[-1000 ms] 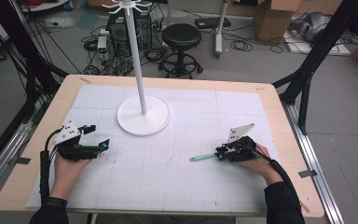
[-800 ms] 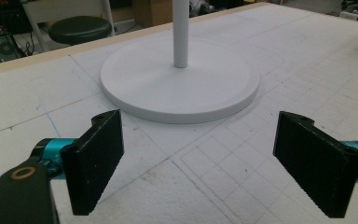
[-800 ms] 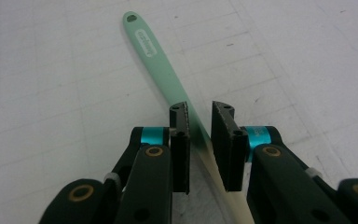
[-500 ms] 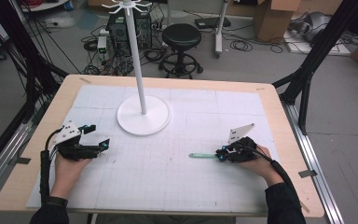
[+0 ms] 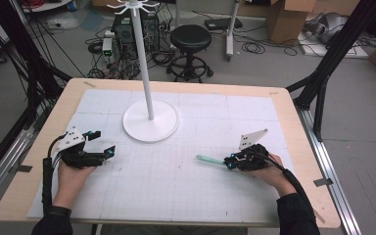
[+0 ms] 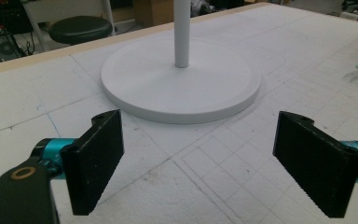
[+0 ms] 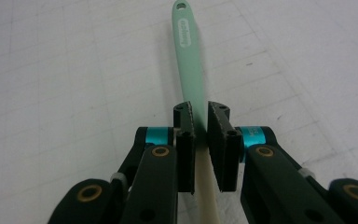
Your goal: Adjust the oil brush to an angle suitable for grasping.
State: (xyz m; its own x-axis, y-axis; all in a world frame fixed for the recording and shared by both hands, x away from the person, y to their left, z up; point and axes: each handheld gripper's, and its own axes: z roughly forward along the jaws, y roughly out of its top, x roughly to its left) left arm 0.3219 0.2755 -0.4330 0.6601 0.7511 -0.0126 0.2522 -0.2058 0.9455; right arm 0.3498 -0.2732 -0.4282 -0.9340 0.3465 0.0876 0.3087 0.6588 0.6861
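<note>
A slim tool with a mint-green handle [image 7: 186,51] and a cream lower part points away from my right gripper [image 7: 199,116], whose jaws are shut on its shaft. The handle's far end has a small hole. In the high view the tool [image 5: 209,159] sticks out leftward from the right gripper [image 5: 227,163], low over the white mat at the right front. My left gripper [image 5: 106,142] rests at the left front, open and holding nothing. In the left gripper view its jaws [image 6: 200,163] stand wide apart, facing the stand's base [image 6: 182,88].
A white stand with a round base [image 5: 151,122] and a tall pole [image 5: 143,58] sits at the mat's middle back. The gridded white mat [image 5: 176,186] covers a wooden table. Beyond the table are a black stool [image 5: 191,39], cables and boxes.
The green handle's tip has crept slightly left and away from me with the right gripper. The left gripper has stayed where it was.
</note>
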